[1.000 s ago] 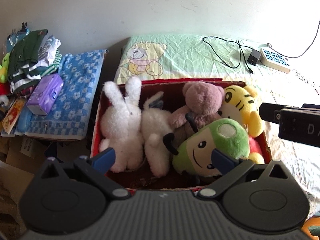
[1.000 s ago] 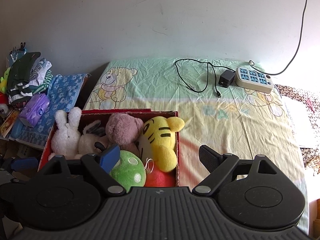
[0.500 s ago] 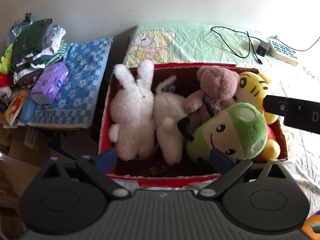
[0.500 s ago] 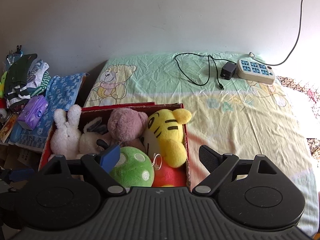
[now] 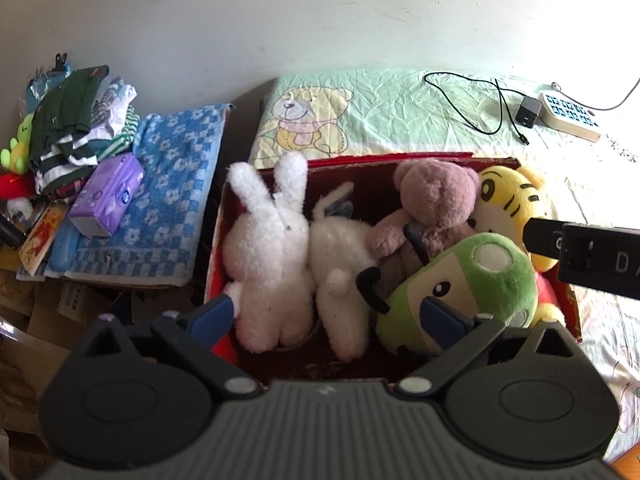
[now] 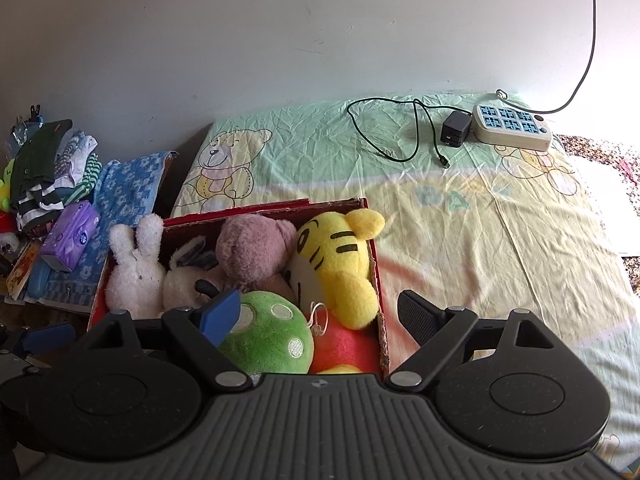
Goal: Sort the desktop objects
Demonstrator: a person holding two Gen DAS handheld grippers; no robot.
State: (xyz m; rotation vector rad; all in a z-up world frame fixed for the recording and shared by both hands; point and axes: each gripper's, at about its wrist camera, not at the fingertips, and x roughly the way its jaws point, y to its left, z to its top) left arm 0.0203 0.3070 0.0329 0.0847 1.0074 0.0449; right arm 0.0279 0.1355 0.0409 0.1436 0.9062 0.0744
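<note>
A red box (image 5: pixel 400 158) (image 6: pixel 376 272) on the bed holds soft toys: a white rabbit (image 5: pixel 268 248) (image 6: pixel 134 272), a second white toy (image 5: pixel 340 256), a pink bear (image 5: pixel 432 196) (image 6: pixel 252 248), a yellow tiger (image 5: pixel 508 200) (image 6: pixel 336 256) and a green mushroom toy (image 5: pixel 472 284) (image 6: pixel 268 332). My left gripper (image 5: pixel 324 316) is open and empty above the box's near edge. My right gripper (image 6: pixel 320 312) is open and empty over the box's right corner; part of it shows at the right in the left wrist view (image 5: pixel 588 252).
A black charger with cable (image 6: pixel 454 132) and a white power strip (image 6: pixel 512 132) lie at the back of the bear-print sheet (image 6: pixel 460 220). Left of the bed, a blue towel (image 5: pixel 168 200), a purple tissue pack (image 5: pixel 108 196) and folded clothes (image 5: pixel 76 128) are piled.
Both grippers have drawn back and risen a little, so the box and toys sit lower and farther in view. Both stay open. The toys have not moved.
</note>
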